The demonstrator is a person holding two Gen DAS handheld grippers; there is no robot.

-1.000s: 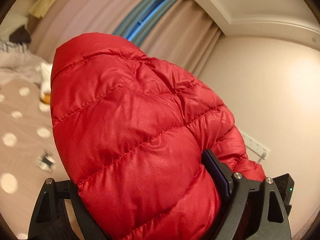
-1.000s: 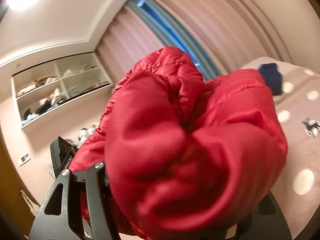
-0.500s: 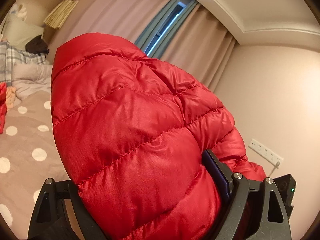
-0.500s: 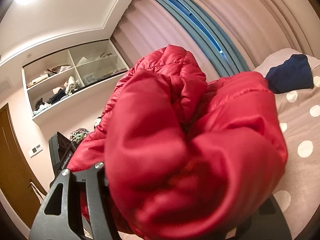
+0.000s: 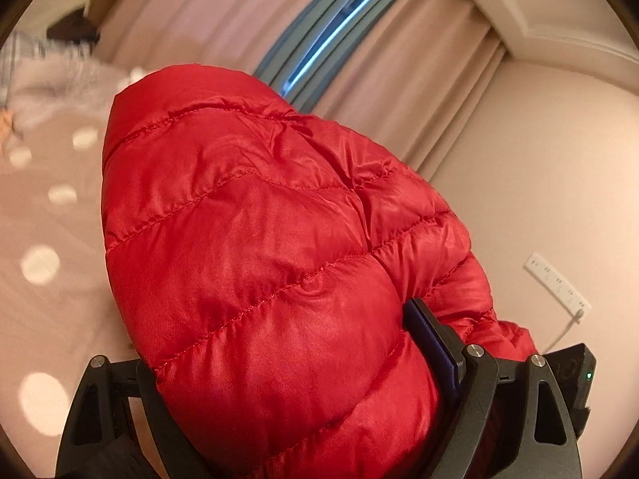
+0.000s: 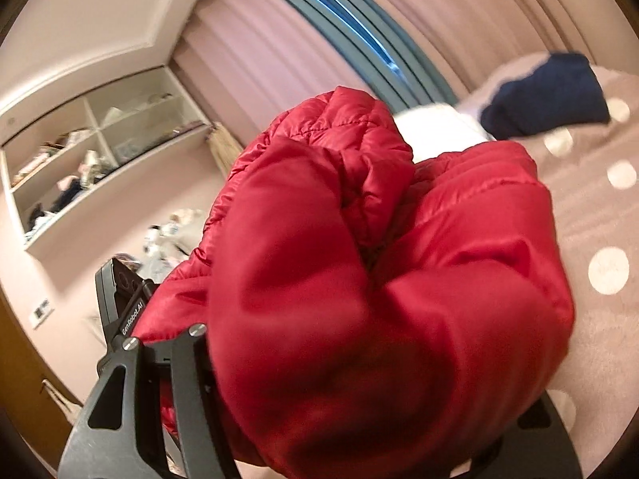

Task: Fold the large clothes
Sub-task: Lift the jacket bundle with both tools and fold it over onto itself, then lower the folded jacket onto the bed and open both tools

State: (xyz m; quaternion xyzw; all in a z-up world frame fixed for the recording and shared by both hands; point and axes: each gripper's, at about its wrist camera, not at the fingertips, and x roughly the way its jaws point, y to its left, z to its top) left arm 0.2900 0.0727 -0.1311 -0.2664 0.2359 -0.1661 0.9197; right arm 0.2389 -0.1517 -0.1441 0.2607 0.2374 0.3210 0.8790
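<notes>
1. Where the left wrist view is filled by it, a red quilted puffer jacket (image 5: 279, 263) is seen bulging up between the fingers of the left gripper (image 5: 303, 391), which are clamped on the padded fabric; one dark finger pad (image 5: 429, 333) is pressed into its right side.
2. Bunched red folds of the same jacket (image 6: 379, 299) are held fast in the right gripper (image 6: 359, 419), whose fingers are closed on the cloth and mostly covered by it.
3. The jacket is held up off a pink bedspread with pale dots (image 6: 607, 239), which is seen beside and beneath it.
4. A dark blue garment (image 6: 547, 95) and something white (image 6: 435, 127) are seen lying on the bed farther off.
5. Pink curtains (image 5: 399, 80) with a window strip (image 5: 331, 36) between them are seen behind.
6. Wall shelves (image 6: 88, 159) crowded with small items are seen at the left of the right wrist view, and a white socket strip (image 5: 557, 285) is fixed on the wall in the left wrist view.
</notes>
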